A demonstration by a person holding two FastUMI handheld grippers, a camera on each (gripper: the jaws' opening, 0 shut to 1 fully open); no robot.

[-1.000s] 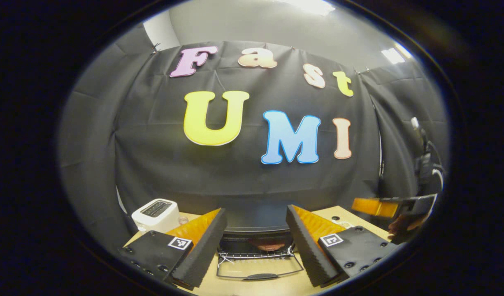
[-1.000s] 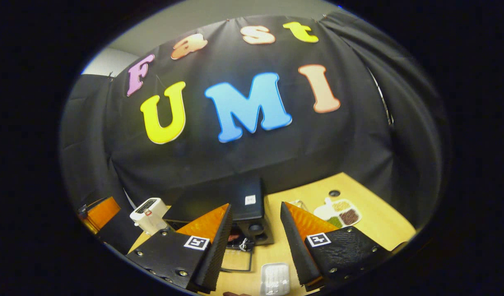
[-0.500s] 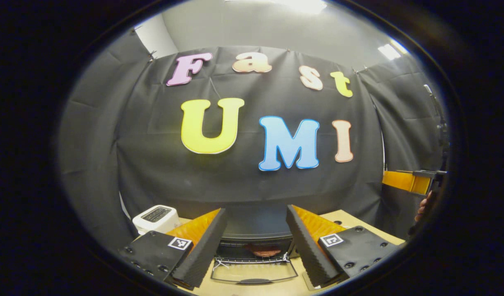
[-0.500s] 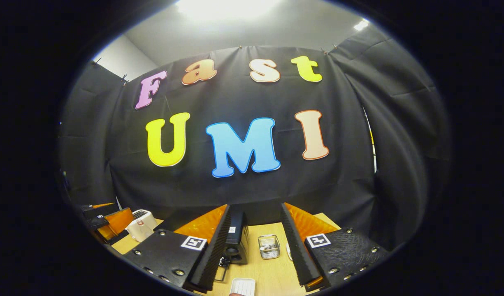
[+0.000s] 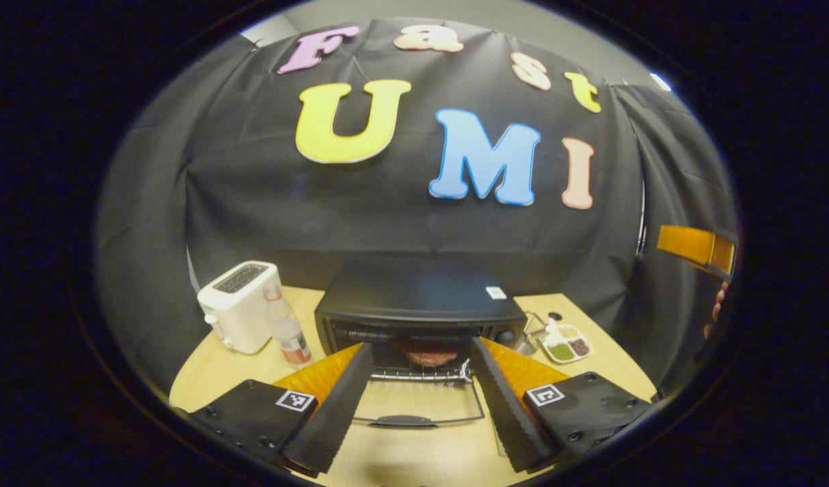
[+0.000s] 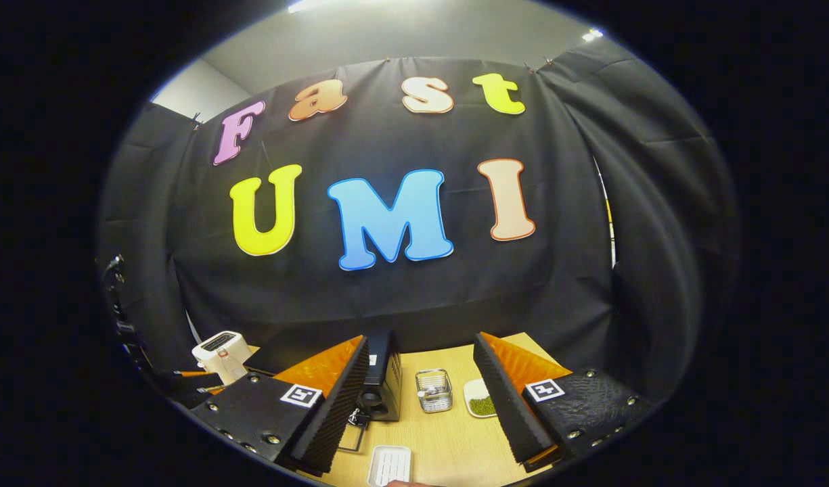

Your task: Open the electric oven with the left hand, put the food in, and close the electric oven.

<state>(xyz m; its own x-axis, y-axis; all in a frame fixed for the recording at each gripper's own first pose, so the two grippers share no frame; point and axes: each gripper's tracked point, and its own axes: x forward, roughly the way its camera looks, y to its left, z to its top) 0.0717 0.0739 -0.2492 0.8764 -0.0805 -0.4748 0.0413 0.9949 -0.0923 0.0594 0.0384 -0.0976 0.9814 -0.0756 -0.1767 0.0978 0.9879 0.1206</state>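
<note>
The black electric oven [image 5: 421, 294] stands at the middle of the table, its glass door [image 5: 400, 421] folded down flat toward me. A reddish-brown piece of food [image 5: 424, 355] lies on the wire rack inside. My left gripper [image 5: 421, 345] hangs open in front of the door, above it, holding nothing. My right gripper [image 6: 421, 338] is open and holds nothing, off to the oven's right; the oven's side panel [image 6: 382, 375] shows past its left finger. In the left gripper view, the right gripper [image 5: 697, 247] is raised at the far right, a hand [image 5: 715, 314] below it.
A white toaster [image 5: 238, 304] and a small bottle [image 5: 289, 333] stand left of the oven. To its right are a glass container [image 6: 433, 390] and a sectioned plate [image 5: 567, 345]. A white ribbed tray [image 6: 390, 465] lies near the front of the wooden table [image 5: 204, 368].
The left gripper view has tipped down and drawn back, bringing the whole oven and open door into sight. The right gripper rose away from the oven and levelled out.
</note>
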